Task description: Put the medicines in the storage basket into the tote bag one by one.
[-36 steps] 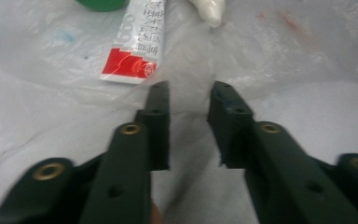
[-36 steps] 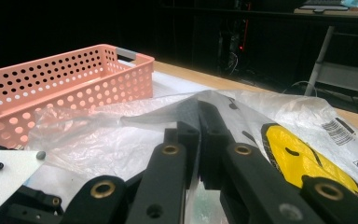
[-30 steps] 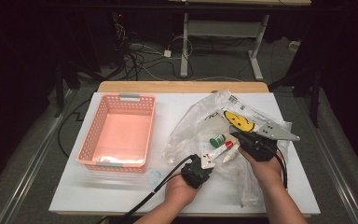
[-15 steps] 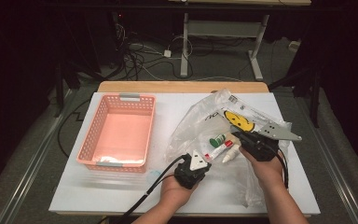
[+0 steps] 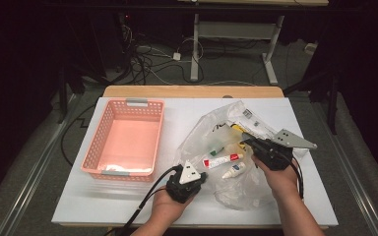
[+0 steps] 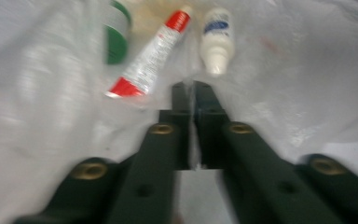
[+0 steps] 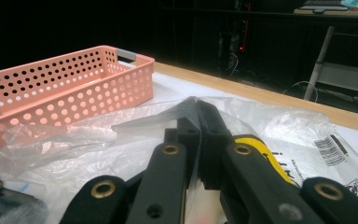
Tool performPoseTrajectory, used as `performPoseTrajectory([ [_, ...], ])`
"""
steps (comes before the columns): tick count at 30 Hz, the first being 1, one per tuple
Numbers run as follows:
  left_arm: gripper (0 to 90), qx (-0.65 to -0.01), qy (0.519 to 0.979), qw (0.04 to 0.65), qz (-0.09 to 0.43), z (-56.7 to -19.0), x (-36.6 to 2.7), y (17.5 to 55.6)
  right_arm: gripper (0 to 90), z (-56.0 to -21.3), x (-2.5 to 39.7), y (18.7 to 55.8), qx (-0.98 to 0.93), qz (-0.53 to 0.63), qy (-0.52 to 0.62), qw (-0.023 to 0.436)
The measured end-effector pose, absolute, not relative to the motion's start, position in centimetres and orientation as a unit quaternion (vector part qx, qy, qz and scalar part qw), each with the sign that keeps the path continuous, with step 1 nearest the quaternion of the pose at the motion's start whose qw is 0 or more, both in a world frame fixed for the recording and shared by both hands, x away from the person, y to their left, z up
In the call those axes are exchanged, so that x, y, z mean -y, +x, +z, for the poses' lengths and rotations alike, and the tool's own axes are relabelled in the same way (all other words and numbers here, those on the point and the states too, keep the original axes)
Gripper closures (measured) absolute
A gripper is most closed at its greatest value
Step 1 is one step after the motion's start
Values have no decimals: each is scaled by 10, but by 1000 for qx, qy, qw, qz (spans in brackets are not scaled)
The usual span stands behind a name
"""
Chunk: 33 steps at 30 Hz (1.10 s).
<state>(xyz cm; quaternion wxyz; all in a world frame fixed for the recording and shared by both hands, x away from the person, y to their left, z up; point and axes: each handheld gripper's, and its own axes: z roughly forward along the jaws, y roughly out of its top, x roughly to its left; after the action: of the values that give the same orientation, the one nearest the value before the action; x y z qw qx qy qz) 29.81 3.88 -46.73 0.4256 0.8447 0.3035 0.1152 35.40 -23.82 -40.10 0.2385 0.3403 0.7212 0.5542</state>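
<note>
Clear plastic bag [image 5: 216, 147] between both tongs, left [image 5: 191, 178] and right [image 5: 250, 142] (each clamped on its film).

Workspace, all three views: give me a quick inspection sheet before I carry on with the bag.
Surface: white table, wooden strip along its far edge.
Job's things: clear plastic bag lying crumpled on the table; inside it a red-and-white tube, a small white bottle, a green-capped item and something yellow.
Clutter: pink basket left of the bag, apparently empty.
Grippers: left gripper jaws together on the bag film near its near edge; right gripper jaws together on a lifted fold of the bag.
Cables: black cable trails from the left gripper off the near edge.
Surroundings: dark floor, loose wires, metal desk legs behind.
</note>
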Motion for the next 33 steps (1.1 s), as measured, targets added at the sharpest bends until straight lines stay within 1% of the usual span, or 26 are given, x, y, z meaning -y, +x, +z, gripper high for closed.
performPoseTrajectory([
  [1, 570, -309, 845, 421, 118, -469, -36, 298, 900, -401, 238, 354, -721, 554, 340, 239],
  [3, 406, -314, 845, 412, 131, -471, -31, 299, 900, -401, 239, 354, -720, 555, 342, 238],
  [4, 341, -318, 845, 407, 137, -472, -29, 300, 900, -401, 239, 354, -721, 554, 341, 239],
  [6, 256, -323, 842, 408, 145, -472, -23, 305, 900, -401, 240, 354, -721, 554, 341, 238],
  [7, 242, -321, 840, 412, 146, -470, -20, 308, 900, -401, 239, 354, -720, 555, 342, 238],
  [9, 247, -319, 842, 412, 142, -469, -14, 313, 900, -402, 239, 355, -722, 553, 341, 238],
  [10, 353, -316, 842, 419, 125, -470, -13, 316, 900, -402, 239, 355, -722, 553, 341, 238],
  [11, 519, -316, 839, 426, 116, -471, -14, 318, 900, -402, 239, 355, -721, 554, 341, 238],
  [12, 678, -323, 837, 425, 120, -472, -13, 319, 900, -402, 239, 355, -721, 554, 341, 238],
  [13, 808, -325, 836, 426, 121, -472, -13, 319, 900, -402, 239, 355, -721, 554, 341, 238],
  [14, 868, -325, 834, 429, 119, -472, -14, 319, 900, -401, 239, 354, -720, 555, 342, 237],
  [20, 882, -331, 810, 463, 140, -467, -28, 313, 900, -401, 241, 354, -718, 556, 345, 238],
  [24, 882, -332, 784, 495, 174, -444, -42, 314, 900, -399, 239, 353, -718, 558, 340, 240],
  [27, 882, -322, 774, 507, 202, -424, -50, 318, 900, -396, 238, 352, -716, 561, 338, 242],
  [33, 882, -307, 755, 533, 229, -391, -54, 328, 900, -393, 239, 352, -711, 564, 340, 246],
])
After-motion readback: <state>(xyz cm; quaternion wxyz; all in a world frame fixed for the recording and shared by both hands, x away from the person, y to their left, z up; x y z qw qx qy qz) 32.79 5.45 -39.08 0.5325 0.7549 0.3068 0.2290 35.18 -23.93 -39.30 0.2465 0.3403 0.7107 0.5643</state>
